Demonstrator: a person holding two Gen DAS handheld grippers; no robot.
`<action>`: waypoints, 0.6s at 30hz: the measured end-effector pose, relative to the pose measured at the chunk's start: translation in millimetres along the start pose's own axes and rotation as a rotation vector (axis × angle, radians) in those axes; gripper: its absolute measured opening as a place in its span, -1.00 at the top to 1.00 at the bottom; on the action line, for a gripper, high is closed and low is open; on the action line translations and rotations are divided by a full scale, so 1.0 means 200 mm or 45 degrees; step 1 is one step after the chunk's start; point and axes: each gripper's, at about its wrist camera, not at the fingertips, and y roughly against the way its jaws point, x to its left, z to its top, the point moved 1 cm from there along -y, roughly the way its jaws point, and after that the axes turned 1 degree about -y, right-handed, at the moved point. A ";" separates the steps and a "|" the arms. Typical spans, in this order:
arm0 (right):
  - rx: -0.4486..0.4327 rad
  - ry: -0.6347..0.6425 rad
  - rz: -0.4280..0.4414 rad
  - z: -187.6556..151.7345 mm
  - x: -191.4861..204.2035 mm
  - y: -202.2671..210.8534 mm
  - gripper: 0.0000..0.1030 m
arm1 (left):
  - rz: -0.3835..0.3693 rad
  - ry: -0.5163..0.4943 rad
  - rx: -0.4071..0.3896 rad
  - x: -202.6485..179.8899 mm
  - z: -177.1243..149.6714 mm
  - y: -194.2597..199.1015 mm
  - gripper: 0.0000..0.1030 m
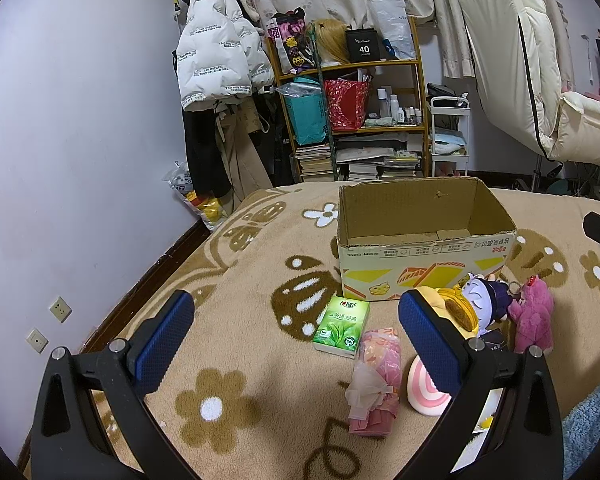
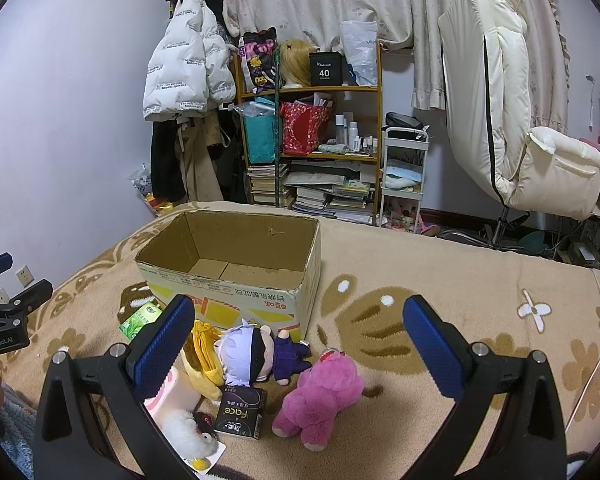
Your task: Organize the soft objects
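An open, empty cardboard box (image 1: 424, 256) stands on the bed; it also shows in the right wrist view (image 2: 236, 280). In front of it lie a green tissue pack (image 1: 341, 327), a pink wrapped bundle (image 1: 376, 380), a pink striped squishy (image 1: 426, 390), a yellow plush (image 2: 204, 354), a white-haired doll (image 2: 260, 354), a pink plush bear (image 2: 320, 396), a black tissue pack (image 2: 240, 416) and a white fluffy toy (image 2: 186, 434). My left gripper (image 1: 296, 340) is open and empty above the green pack. My right gripper (image 2: 300, 344) is open and empty above the doll and bear.
The beige flower-patterned blanket (image 2: 440, 280) covers the bed. A purple wall (image 1: 80, 140) runs along the left. A cluttered shelf (image 1: 352, 112), a hanging white jacket (image 1: 216, 52), a white cart (image 2: 404, 168) and a cream chair (image 2: 512, 128) stand beyond the bed.
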 end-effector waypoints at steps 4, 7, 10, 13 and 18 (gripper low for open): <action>0.000 0.000 0.000 0.00 0.00 0.00 -1.00 | 0.000 0.000 0.000 0.00 0.00 0.00 -0.97; 0.001 0.000 0.000 0.00 0.00 0.00 -1.00 | 0.000 0.000 0.000 0.00 0.00 0.00 -0.97; 0.001 0.000 0.000 0.00 0.00 0.00 -1.00 | 0.002 0.000 0.001 0.01 0.01 0.01 -0.97; 0.002 0.000 0.000 0.00 0.00 0.00 -1.00 | 0.003 -0.001 0.001 0.01 0.01 0.01 -0.97; 0.002 -0.001 0.001 0.00 0.00 0.00 -1.00 | 0.003 -0.002 0.001 0.01 0.02 0.02 -0.97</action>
